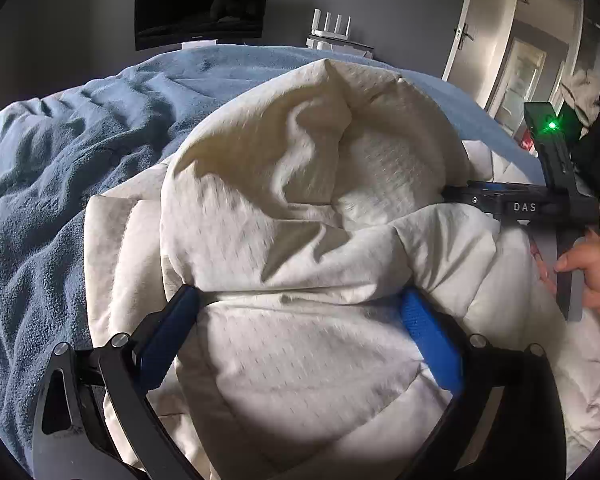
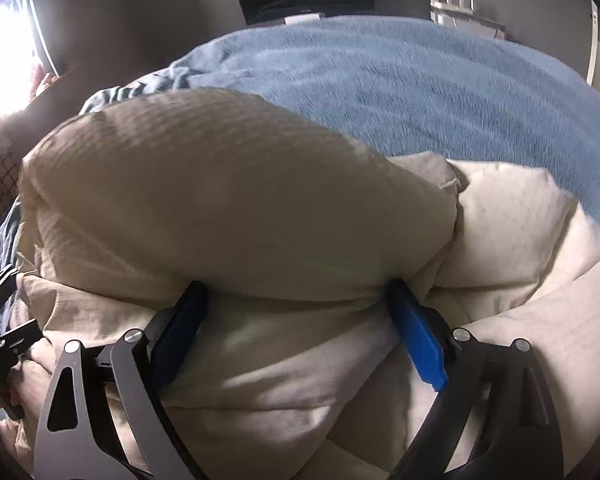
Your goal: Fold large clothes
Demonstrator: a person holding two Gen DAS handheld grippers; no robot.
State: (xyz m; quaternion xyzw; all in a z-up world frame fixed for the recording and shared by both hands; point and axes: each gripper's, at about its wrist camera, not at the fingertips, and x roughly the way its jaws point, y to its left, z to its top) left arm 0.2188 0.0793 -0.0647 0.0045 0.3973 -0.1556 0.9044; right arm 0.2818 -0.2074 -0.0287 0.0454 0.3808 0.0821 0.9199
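A thick cream quilted comforter (image 1: 300,208) lies bunched in rolls on the bed. My left gripper (image 1: 300,300) sits low over it, its blue pads (image 1: 424,328) spread wide. A fat fold fills the gap between them without looking pinched. In the right wrist view the same comforter (image 2: 240,200) bulges over my right gripper (image 2: 296,292). Its jaws are wide too, and cloth lies loosely between the pads (image 2: 416,336). The fingertips of both grippers are tucked under a roll. A hand (image 1: 592,272) holds the right tool's black body (image 1: 524,206) at the comforter's right side.
A blue fleece blanket (image 1: 60,152) covers the bed to the left and behind the comforter, also seen as the blanket (image 2: 420,92). A dark screen (image 1: 200,8) and a white router (image 1: 332,28) stand by the far wall. A door (image 1: 464,36) is at the back right.
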